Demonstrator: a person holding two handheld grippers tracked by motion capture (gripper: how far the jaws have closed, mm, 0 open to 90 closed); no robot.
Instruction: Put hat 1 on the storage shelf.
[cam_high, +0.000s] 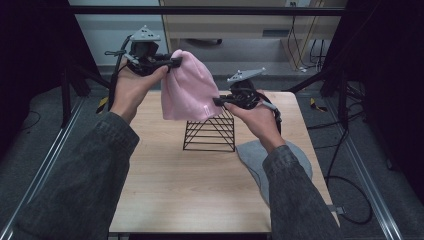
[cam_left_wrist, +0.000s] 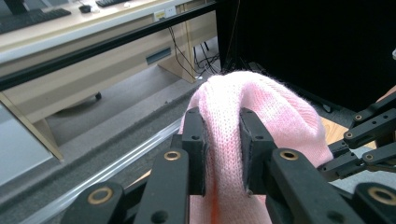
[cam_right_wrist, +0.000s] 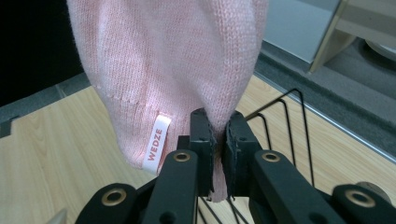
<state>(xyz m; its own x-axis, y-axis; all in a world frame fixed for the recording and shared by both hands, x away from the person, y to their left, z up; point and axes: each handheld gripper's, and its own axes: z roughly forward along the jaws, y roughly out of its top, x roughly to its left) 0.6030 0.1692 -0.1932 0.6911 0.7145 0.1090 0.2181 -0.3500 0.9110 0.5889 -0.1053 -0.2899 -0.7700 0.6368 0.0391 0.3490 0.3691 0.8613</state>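
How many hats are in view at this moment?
2. The pink hat hangs above the wire rack, pinched by both claws. The grey hat lies on the table, partly hidden under the right sleeve.

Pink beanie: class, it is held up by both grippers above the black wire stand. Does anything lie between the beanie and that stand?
Nothing visible does. The pink beanie hangs from the left gripper and right gripper, with the black wire stand just beneath its hem. The grey beanie lies on the table beside the stand.

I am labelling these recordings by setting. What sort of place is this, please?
Probably a lab or office room set up for recording: a black metal frame surrounds the wooden table, cables trail over grey carpet, and a desk stands behind.
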